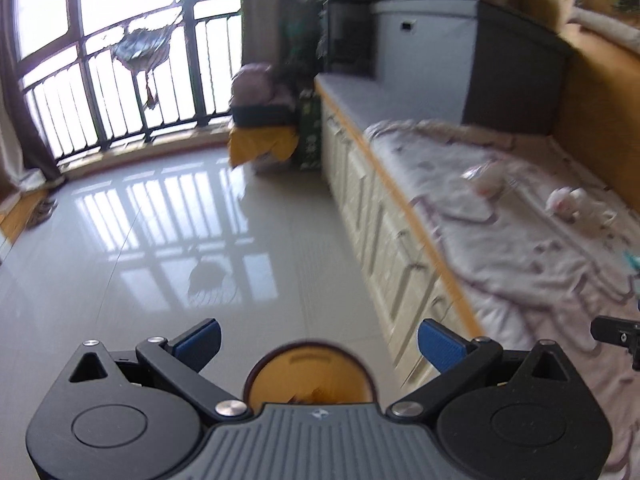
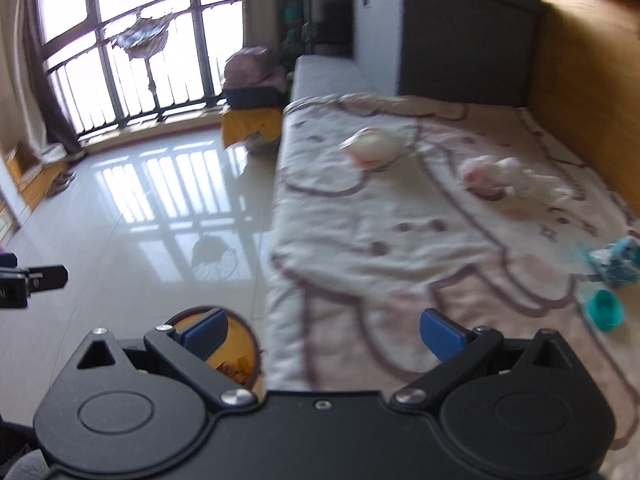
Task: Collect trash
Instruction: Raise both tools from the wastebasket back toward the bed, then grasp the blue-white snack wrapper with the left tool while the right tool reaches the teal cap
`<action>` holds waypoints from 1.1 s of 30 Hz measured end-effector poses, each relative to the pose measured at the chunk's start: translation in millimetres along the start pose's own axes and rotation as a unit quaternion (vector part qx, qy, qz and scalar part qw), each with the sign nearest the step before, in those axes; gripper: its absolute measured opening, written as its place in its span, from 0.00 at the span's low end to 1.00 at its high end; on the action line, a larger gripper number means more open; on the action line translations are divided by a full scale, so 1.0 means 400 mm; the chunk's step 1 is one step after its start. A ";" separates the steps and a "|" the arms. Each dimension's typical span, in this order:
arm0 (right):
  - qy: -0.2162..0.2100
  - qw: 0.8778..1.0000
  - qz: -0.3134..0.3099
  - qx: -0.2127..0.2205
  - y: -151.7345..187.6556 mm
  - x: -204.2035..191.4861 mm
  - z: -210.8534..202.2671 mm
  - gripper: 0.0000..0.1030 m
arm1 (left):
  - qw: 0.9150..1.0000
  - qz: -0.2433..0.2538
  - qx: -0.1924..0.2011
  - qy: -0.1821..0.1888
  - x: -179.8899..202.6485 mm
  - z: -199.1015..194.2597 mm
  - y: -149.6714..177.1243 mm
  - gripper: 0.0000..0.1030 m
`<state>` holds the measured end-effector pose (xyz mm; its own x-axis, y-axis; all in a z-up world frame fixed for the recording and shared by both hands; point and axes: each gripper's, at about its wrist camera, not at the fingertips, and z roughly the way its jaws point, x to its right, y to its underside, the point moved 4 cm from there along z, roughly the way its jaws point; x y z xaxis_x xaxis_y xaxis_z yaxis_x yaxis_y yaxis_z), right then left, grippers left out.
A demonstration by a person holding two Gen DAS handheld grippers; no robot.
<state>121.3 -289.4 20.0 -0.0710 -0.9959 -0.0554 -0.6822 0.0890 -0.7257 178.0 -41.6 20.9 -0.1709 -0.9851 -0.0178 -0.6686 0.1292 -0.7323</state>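
An orange round bin (image 1: pixel 308 376) stands on the floor right below my left gripper (image 1: pixel 320 344), whose blue pads are wide open and empty. In the right wrist view the same bin (image 2: pixel 236 356) shows behind the left finger of my right gripper (image 2: pixel 324 334), also open and empty over the bed's edge. On the patterned bedspread (image 2: pixel 360 216) lie a clear wrapper (image 2: pixel 374 148), crumpled white tissue (image 2: pixel 504 178), a teal patterned wrapper (image 2: pixel 616 260) and a teal cup-like piece (image 2: pixel 606 308). The left wrist view shows the wrapper (image 1: pixel 486 182) and tissue (image 1: pixel 566 202) too.
A glossy tiled floor (image 1: pixel 160 240) stretches to a barred window (image 1: pixel 132 60). A yellow-covered stack with a dark box (image 1: pixel 262 136) stands by the bed's far corner. A grey cabinet (image 1: pixel 472 52) sits at the bed's head, and a wooden wall panel (image 2: pixel 580 72) runs alongside.
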 end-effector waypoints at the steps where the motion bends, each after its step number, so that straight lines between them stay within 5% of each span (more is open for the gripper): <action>1: 0.005 1.000 0.006 0.006 -0.002 0.022 -0.011 1.00 | 1.000 0.003 0.006 0.004 0.019 0.000 -0.013 1.00; 16: 0.107 0.989 0.072 0.069 0.029 0.389 -0.102 1.00 | 0.993 0.072 0.065 0.070 0.384 0.034 -0.141 1.00; 33: 0.186 0.971 0.100 0.109 0.179 0.643 0.017 1.00 | 0.973 0.117 0.071 0.187 0.807 0.185 -0.181 1.00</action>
<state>59.2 -539.2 -50.8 -0.4727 -0.8812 0.0114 -0.4593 0.2353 -0.8565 225.0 -377.1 17.9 -0.5751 -0.8173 0.0346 -0.4775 0.3010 -0.8255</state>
